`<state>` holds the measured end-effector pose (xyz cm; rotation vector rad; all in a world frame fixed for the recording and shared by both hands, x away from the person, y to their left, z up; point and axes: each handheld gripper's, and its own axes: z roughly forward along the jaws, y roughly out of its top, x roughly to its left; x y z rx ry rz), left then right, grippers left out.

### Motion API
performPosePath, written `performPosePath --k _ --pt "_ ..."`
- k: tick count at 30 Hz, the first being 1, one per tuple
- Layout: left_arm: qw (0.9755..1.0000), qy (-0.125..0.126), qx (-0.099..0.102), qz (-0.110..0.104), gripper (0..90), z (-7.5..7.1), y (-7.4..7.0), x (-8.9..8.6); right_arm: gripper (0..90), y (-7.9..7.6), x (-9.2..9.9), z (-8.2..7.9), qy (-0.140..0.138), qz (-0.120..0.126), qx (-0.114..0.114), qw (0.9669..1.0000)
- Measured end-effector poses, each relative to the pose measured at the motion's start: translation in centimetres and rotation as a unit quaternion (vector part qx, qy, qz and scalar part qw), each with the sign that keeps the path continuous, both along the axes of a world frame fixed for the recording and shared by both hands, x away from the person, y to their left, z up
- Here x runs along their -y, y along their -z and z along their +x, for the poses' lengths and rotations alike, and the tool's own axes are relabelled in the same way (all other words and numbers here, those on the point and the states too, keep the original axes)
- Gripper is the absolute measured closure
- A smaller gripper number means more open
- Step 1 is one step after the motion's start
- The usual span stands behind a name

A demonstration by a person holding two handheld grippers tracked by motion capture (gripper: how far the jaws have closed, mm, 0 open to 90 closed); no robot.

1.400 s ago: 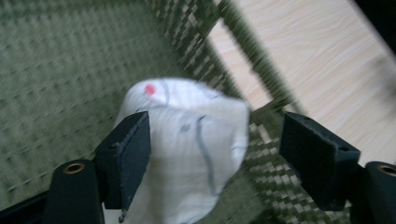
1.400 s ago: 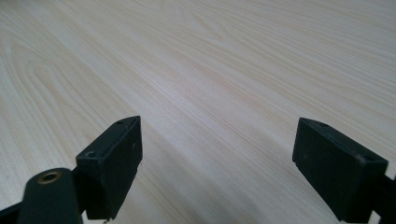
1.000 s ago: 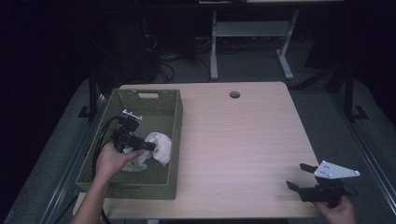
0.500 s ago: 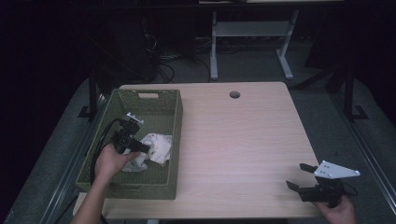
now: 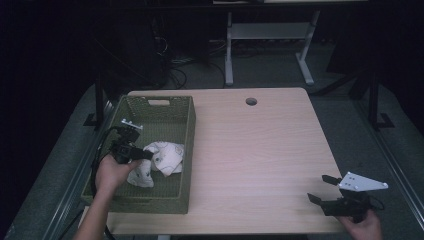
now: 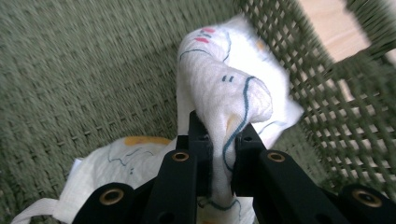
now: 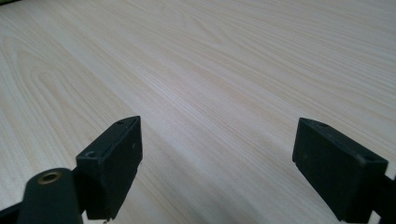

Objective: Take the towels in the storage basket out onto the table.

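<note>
The pale wood table (image 5: 250, 150) spreads in front of me, with the green woven basket (image 5: 186, 150) standing on its left part and a small round hole (image 5: 251, 101) near its far edge. Inside the basket, toward its right wall, lies the white printed cloth (image 5: 165, 157), crumpled, and that is where my left claw (image 5: 145, 155) is working: in the left gripper view its jaws are pressed together on a raised fold of the cloth (image 6: 224, 93), pinching it firmly while the rest of the fabric trails down onto the basket floor (image 6: 93, 70). I judge the step in hand to be the grasp and lift of the cloth out of the basket; the next move calls for raising the fold high enough that the hanging part clears the right wall without snagging the weave, then carrying it right over the bare table. My right claw (image 5: 320, 189) rests at the near right corner of the table, well apart from the basket, its jaws spread wide over bare wood and gripping nothing. The cloth's print is teal lines with small red and yellow marks; I can read no brand, label or writing anywhere.
</note>
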<state>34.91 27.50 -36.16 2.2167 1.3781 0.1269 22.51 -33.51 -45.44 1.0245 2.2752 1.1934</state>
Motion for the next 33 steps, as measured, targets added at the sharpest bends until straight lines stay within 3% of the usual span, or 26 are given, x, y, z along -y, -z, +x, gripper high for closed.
performPosePath --k 3,4,5,6,7,10,12,16,21,26,29,30,31,33 --pt "0.9993 -0.011 0.021 -0.029 81.5 -0.7 -0.9 -0.8 15.6 -0.1 0.0 0.0 0.002 0.003 -0.002 1.0000" --pt "0.9993 -0.011 0.021 -0.029 81.5 -0.7 -0.9 -0.8 15.6 -0.1 0.0 0.0 0.002 0.003 -0.002 1.0000" --pt "0.9983 -0.016 0.031 -0.047 81.5 -1.0 -1.3 -1.2 15.6 -0.1 0.0 0.0 0.003 0.004 0.001 1.0000" --pt "0.9983 -0.016 0.031 -0.047 81.5 -1.0 -1.3 -1.2 15.6 -0.1 0.0 0.0 0.003 0.004 0.001 1.0000" --pt "0.9969 -0.022 0.041 -0.064 81.5 -1.2 -1.7 -1.5 15.6 -0.1 0.1 0.0 0.004 0.007 0.002 1.0000" --pt "0.9953 -0.027 0.049 -0.079 81.5 -1.4 -2.2 -1.8 15.6 -0.1 0.1 0.1 0.003 0.006 0.004 1.0000" --pt "0.9924 -0.034 0.059 -0.102 81.5 -1.6 -3.0 -2.2 15.6 -0.1 0.1 0.1 0.004 0.006 0.004 1.0000" --pt "0.9904 -0.035 0.070 -0.114 81.5 -1.8 -3.6 -2.5 15.6 -0.1 0.2 0.1 0.004 0.006 0.005 1.0000" --pt "0.9849 -0.040 0.085 -0.145 81.5 -2.2 -4.6 -2.6 15.6 -0.2 0.2 0.1 0.005 0.009 0.003 0.9999" --pt "0.9823 -0.035 0.092 -0.159 81.4 -2.2 -5.2 -2.7 15.6 -0.2 0.2 0.2 0.005 0.007 0.006 0.9999" --pt "0.9790 -0.036 0.098 -0.175 81.5 -2.3 -5.8 -2.7 15.6 -0.1 0.2 0.2 0.005 0.008 0.002 1.0000" --pt "0.9790 -0.036 0.098 -0.175 81.4 -2.3 -5.8 -2.7 15.6 -0.1 0.2 0.2 0.005 0.008 0.002 1.0000" --pt "0.9773 -0.037 0.099 -0.184 81.5 -2.4 -6.0 -2.7 15.6 -0.1 0.2 0.2 0.006 0.009 0.002 0.9999" --pt "0.9771 -0.034 0.100 -0.185 81.4 -2.4 -6.1 -2.8 15.6 -0.1 0.2 0.2 0.006 0.009 0.003 0.9999"
